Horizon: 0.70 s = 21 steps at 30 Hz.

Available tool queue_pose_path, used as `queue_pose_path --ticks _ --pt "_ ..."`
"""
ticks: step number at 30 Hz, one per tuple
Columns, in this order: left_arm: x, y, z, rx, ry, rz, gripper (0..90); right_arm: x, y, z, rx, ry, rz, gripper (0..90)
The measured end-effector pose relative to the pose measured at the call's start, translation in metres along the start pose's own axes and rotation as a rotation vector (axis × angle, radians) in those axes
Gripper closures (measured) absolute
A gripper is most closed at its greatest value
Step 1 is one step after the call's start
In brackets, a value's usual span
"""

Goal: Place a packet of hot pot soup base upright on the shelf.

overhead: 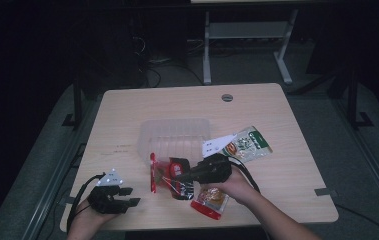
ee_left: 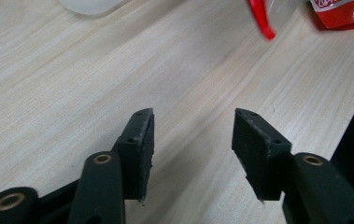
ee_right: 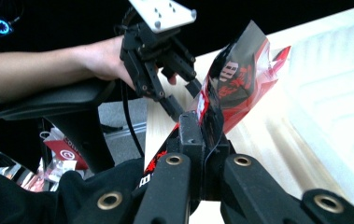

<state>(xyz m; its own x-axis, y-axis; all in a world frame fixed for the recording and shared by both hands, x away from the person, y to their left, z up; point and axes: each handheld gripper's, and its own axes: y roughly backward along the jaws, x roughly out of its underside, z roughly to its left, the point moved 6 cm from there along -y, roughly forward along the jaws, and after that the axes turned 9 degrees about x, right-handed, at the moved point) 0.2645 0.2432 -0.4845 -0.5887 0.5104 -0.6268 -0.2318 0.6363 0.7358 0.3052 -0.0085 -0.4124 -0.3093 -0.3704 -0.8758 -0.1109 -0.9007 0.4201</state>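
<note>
A red and black snack packet with a clear, red-edged end hangs just above the table, in front of the clear plastic container. My right gripper is shut on its edge; in the right gripper view the jaws meet on the packet at my right gripper. My left gripper rests near the table's front left, a little left of the packet. Its jaws stand open over bare wood with nothing between them, as my left gripper shows. The packet's red edge lies ahead of it.
A green and white packet lies right of the container. An orange-red packet sits under the right hand by the front edge. The wooden table has a cable hole at the back. A chair stands beyond the table edge in the right gripper view.
</note>
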Motion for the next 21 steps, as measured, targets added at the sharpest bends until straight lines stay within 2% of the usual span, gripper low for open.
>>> queue_pose_path --ticks 12,21 --pt "0.001 -0.001 0.002 -0.002 -0.009 0.004 39.5 -0.014 0.026 -0.013 0.054 -0.012 -0.039 89.9" --pt "0.001 -0.002 0.001 -0.001 -0.008 -0.002 36.5 -0.021 0.043 -0.030 0.117 -0.023 -0.051 89.9"
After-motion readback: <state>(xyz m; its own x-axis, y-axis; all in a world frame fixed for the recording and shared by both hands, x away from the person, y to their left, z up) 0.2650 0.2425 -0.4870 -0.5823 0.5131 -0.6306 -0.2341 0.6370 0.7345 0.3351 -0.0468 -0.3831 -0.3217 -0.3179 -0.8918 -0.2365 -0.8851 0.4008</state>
